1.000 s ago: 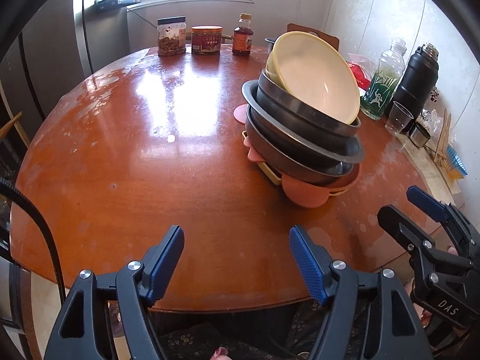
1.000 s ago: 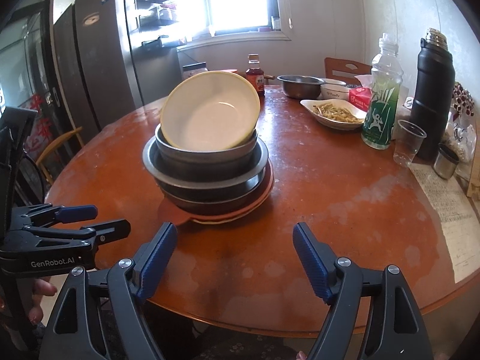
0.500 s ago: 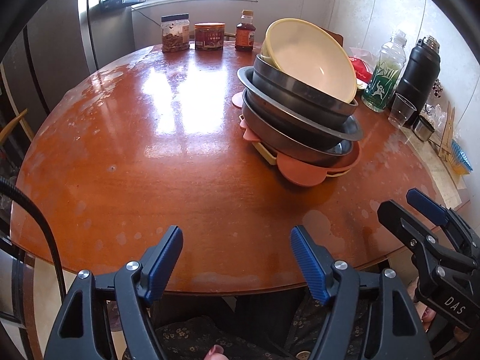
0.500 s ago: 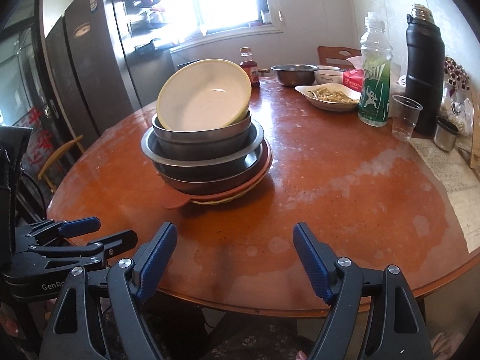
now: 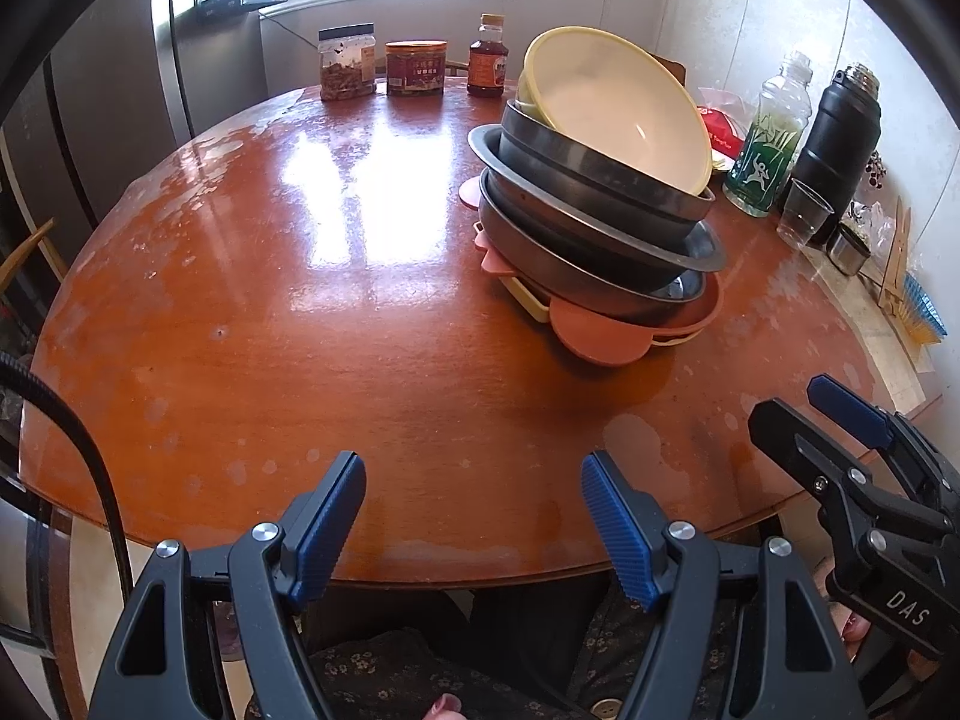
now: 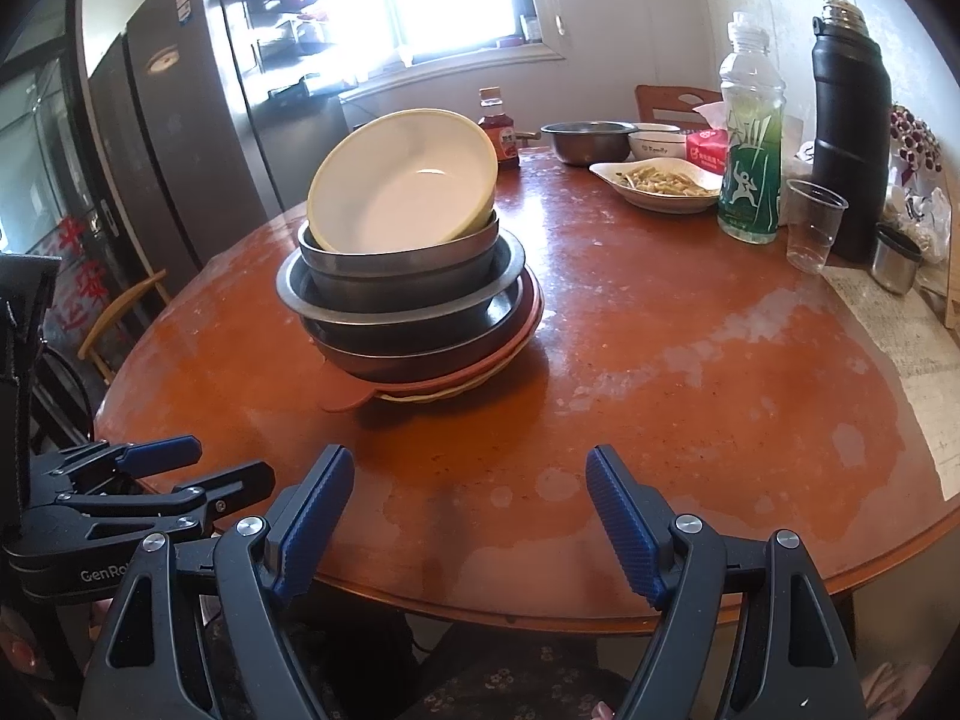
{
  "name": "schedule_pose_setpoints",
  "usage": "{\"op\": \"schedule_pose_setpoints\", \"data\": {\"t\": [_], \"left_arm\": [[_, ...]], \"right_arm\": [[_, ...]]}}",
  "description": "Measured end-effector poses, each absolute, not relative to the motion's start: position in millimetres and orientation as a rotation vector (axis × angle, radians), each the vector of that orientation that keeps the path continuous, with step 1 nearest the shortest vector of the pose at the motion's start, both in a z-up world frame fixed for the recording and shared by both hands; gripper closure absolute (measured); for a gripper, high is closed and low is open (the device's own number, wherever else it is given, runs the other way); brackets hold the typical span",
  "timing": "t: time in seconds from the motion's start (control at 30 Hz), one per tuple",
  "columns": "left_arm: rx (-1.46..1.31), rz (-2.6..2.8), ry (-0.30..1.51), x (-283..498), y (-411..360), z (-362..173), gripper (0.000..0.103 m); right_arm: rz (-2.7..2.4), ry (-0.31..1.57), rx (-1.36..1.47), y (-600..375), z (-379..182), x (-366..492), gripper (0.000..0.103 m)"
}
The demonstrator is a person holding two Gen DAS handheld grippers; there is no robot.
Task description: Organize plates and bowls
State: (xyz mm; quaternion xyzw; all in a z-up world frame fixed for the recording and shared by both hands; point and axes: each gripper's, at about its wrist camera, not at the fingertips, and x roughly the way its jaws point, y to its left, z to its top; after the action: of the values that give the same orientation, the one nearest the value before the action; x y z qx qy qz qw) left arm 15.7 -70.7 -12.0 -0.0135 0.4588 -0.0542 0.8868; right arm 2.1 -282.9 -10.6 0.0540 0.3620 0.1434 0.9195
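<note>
Both the left gripper (image 5: 473,501) and right gripper (image 6: 468,495) hover with jaws apart and empty at the bench's (image 6: 690,360) near edge. The tilted cream bowl (image 6: 408,186) tops the stack at 11 o'clock; lifting it looks next.

My left gripper (image 5: 474,516): black frame, ribbed blue pads (image 5: 327,525), silver screws, black cable (image 5: 90,468). My right gripper (image 6: 468,510): same build, "DAS" marked. Dark floral clothing (image 5: 384,666).
</note>
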Motion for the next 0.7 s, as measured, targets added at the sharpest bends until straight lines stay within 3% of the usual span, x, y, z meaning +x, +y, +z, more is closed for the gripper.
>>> {"op": "schedule_pose_setpoints", "data": {"t": [0.7], "left_arm": [[-0.029, -0.109, 0.977, 19.4, -70.3, -21.1, 0.029]], "right_arm": [[0.290, 0.760, 0.104, -279.9, -16.1, 4.1, 0.022]]}}
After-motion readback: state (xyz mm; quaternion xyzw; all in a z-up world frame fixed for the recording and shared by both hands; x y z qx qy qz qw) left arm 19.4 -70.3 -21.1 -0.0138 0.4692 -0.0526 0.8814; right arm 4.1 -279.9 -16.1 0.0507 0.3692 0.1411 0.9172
